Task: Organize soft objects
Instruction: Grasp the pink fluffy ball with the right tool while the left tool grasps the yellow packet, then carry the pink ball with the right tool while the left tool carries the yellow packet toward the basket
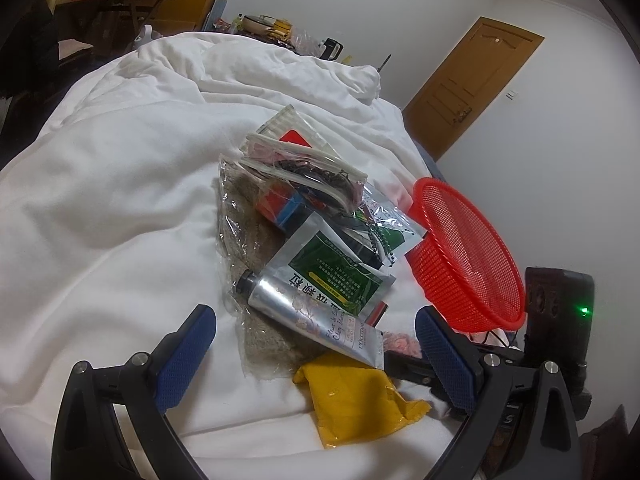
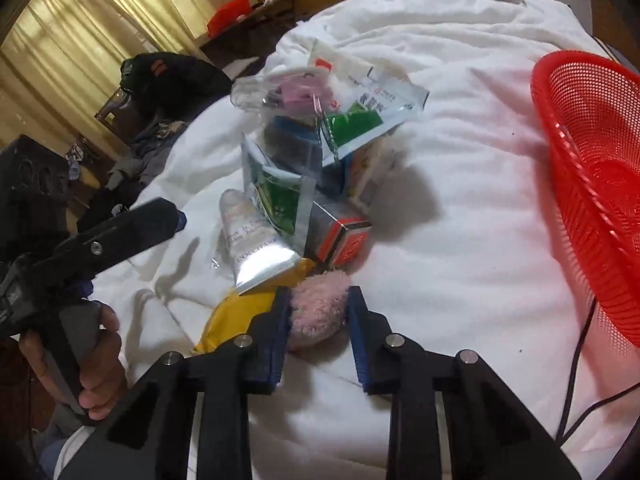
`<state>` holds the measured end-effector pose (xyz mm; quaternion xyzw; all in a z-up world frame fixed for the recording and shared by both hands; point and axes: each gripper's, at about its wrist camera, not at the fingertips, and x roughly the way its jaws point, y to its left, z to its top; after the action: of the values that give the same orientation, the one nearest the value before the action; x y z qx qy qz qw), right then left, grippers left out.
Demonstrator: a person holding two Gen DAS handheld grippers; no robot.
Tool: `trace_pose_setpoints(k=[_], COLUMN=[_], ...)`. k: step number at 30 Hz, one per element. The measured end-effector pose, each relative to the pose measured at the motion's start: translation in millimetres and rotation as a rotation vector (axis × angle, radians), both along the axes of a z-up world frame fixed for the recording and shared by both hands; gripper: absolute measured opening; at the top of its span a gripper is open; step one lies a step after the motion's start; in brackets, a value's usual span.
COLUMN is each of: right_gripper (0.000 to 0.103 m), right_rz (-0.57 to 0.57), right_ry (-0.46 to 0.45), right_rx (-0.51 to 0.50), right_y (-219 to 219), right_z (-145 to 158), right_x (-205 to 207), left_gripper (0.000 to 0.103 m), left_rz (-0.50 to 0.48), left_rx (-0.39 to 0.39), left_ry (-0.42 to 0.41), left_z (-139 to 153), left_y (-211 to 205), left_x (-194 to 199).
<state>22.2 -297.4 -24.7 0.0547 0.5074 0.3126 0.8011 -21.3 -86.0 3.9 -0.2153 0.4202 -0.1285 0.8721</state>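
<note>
A heap of packets lies on the bed cover (image 1: 100,200), with the mesh basket (image 1: 468,256) tilted just to its right. At the near end of the heap, a tube (image 1: 316,316) rests across a sachet (image 1: 336,272) and over a flat pouch (image 1: 352,396). In the right wrist view, a fluffy pad (image 2: 318,312) sits between the fingers of the right gripper (image 2: 318,320), beside a small carton (image 2: 340,236); the left gripper (image 2: 132,224) lies left of the heap.

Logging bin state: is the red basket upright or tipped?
Tipped. The basket leans on its side on the duvet, its mouth toward the pile; nothing visible inside.
</note>
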Motion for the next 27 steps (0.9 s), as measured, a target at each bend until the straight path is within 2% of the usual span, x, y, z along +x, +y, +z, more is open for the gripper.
trace_pose_setpoints(k=[10,15,18,20,23,25,27], right_gripper=[0.022,0.022,0.022,0.022,0.022,0.022,0.022], right_rz=[-0.157,-0.184,-0.177,-0.176,-0.174,-0.172,-0.174], right_ry=[-0.161,-0.165,-0.158,-0.159,-0.162,-0.168,-0.173], right_rx=[0.132,0.131,0.131,0.130,0.130,0.128,0.124], right_y=[-43.9,-47.0,-46.5,-47.1,-47.6,-46.9,-46.8], right_z=[48.6,48.0,46.4,46.7,45.4,45.3,45.4], right_x=[-7.9,-4.9,-3.8,-2.7,-4.2,-4.5,-4.2], left_gripper=[0.101,0.100,0.096,0.089,0.087,0.087,0.082], left_rz=[-0.048,-0.139,-0.210,-0.247,-0.307,-0.328,-0.337], left_rx=[0.012,0.027,0.037,0.070,0.098,0.075,0.065], left_ry=[-0.017,-0.016,-0.002,0.040,0.168,0.223,0.257], left_z=[4.0,5.2,4.1,0.5,-11.9,-18.5,-24.2], left_y=[-10.1,-26.7,-39.6,-48.9,-59.0,-61.1,-62.9], left_x=[-2.3,-4.5,-5.7,-5.2,-4.4,-3.8,-1.6])
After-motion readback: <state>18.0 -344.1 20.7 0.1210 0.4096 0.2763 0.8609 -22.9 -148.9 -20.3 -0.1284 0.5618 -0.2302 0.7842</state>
